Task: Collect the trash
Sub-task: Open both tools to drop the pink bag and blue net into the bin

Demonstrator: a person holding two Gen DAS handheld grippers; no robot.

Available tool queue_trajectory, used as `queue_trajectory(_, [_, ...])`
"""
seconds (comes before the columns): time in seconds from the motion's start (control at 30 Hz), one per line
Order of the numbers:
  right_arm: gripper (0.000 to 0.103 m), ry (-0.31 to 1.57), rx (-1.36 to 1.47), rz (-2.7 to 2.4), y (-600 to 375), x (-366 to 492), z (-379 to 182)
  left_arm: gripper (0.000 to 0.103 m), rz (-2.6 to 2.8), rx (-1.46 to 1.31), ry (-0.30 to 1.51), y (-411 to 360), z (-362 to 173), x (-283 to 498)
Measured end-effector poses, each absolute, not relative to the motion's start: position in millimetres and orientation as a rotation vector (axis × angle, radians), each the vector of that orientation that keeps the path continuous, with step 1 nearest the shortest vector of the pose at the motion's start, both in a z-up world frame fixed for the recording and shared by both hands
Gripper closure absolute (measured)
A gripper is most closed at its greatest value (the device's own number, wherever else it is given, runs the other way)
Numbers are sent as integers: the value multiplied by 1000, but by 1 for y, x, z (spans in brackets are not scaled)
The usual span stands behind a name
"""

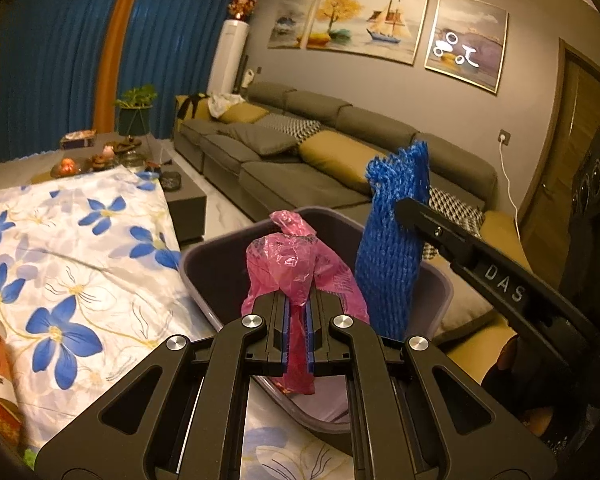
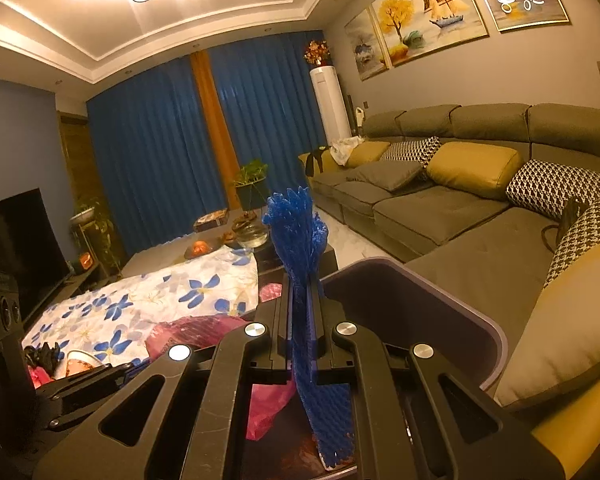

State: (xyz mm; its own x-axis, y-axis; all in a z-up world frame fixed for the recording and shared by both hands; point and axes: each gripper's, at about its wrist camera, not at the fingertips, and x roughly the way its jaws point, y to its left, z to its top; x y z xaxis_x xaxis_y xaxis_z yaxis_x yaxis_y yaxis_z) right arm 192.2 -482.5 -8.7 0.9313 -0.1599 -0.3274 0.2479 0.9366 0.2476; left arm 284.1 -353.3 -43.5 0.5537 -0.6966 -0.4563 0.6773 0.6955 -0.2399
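1. The left gripper (image 1: pixel 298 312) sat low in the middle of its own view, jaws nearly together and clamped on a pink bag (image 1: pixel 296 264). The bag stood up crumpled above the pads, and a tail hung below them.
2. The right gripper (image 2: pixel 303 320) was likewise pinched almost closed, on a blue foam net (image 2: pixel 300 236). The net fanned out above the jaws and trailed below them. In the left view that net (image 1: pixel 392 248) stood right of centre, with one black finger of the right gripper across it.
3. Both pieces hung over the open bin (image 1: pixel 440 284), whose purple rim curved behind them; in the right view the bin wall (image 2: pixel 440 304) filled the middle right.
4. Judged by looks, the bag was thin film: very light, limp and slippery, best taken at a bunched fold, as it was here.
5. The net looked springy, soft and weightless; a mid-length squeeze should hold, though it could catch on the pads at release.
6. Outward lay the floral cloth (image 1: pixel 72 260) at left and the sofa (image 1: pixel 320 152) beyond.
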Motion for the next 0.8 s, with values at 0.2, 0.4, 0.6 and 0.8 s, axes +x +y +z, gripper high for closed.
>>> queue_trajectory(0.2, [85, 320, 309, -229, -490, 194, -10, 73, -824, -32, 578, -355, -50, 286])
queue_trajectory(0.4, [65, 328, 309, -250, -490, 193, -11, 25, -727, -90, 563, -333, -47, 286])
queue_trajectory(0.6, [44, 298, 273, -286, -477, 178, -6, 16, -616, -110, 533, -302, -35, 277])
queue_trajectory(0.8, [19, 248, 187, -375, -449, 151, -1, 12, -507, -120, 512, -264, -23, 253])
